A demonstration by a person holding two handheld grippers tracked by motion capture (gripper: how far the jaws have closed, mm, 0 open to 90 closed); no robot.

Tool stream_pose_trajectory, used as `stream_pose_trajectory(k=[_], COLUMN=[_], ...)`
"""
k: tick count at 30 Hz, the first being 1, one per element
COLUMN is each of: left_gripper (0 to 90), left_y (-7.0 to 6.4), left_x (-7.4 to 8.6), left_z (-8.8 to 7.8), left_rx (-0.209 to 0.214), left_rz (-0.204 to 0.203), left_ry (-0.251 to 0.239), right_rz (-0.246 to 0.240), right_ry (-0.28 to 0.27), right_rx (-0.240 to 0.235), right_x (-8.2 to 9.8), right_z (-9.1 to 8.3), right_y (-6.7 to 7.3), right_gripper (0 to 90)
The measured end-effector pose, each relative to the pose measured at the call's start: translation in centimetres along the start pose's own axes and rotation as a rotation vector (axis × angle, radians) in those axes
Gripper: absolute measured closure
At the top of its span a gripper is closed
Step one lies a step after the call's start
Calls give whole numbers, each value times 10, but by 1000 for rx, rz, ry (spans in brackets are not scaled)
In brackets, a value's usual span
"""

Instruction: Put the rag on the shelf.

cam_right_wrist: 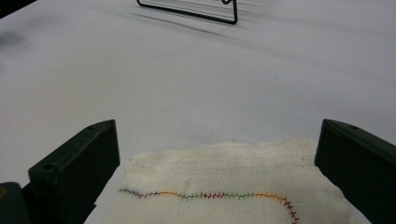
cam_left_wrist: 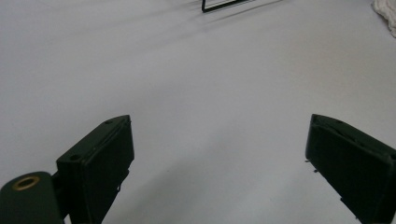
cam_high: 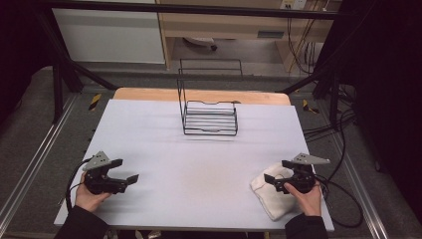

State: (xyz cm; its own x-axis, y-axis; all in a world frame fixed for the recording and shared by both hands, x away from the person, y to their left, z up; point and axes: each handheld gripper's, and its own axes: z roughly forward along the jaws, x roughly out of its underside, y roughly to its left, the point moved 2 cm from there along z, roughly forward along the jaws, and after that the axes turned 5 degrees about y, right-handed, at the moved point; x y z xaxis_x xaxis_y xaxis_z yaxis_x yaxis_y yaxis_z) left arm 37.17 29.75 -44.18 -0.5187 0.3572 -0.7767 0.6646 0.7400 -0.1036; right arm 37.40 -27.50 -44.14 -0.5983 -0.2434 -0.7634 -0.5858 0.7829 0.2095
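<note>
A folded white cloth (cam_high: 271,191) with a multicoloured stitched line (cam_right_wrist: 205,195) lies near the table's front right corner. My right gripper (cam_high: 276,172) hovers over it, jaws open wide on either side of the cloth (cam_right_wrist: 224,186) without pressing it. At the front left my left gripper (cam_high: 125,171) is held just above the bare white table top (cam_high: 199,164), open with nothing between its jaws (cam_left_wrist: 219,154). A corner of the cloth (cam_left_wrist: 386,16) shows at the upper right of the left gripper view.
A black wire rack (cam_high: 209,107) stands at the back middle of the table; its base shows as a wire frame (cam_right_wrist: 191,11) ahead of the right gripper and at the top of the left gripper view (cam_left_wrist: 224,4). Cables (cam_high: 343,199) trail off the right edge.
</note>
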Motion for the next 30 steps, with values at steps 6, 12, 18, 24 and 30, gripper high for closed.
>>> stream_pose_trajectory(k=[6,12,18,24,30], left_gripper=[79,81,84,87,89], left_y=[-1,-2,-2,-2,-1], left_x=[0,1,1,1,1], left_z=[0,-1,-1,0,-1], left_rx=[-2,-5,-9,-14,-18], left_rz=[-1,-4,-1,3,1], left_ry=[-2,-4,-5,4,1], right_rz=[-7,-24,-34,-22,-63], right_ry=[0,24,36,81,129], right_rx=[-1,7,13,18,30], right_x=[0,-3,-6,-5,2], right_z=[0,3,6,12,17], right_y=[1,8,18,30,47], right_gripper=[6,7,38,85,252])
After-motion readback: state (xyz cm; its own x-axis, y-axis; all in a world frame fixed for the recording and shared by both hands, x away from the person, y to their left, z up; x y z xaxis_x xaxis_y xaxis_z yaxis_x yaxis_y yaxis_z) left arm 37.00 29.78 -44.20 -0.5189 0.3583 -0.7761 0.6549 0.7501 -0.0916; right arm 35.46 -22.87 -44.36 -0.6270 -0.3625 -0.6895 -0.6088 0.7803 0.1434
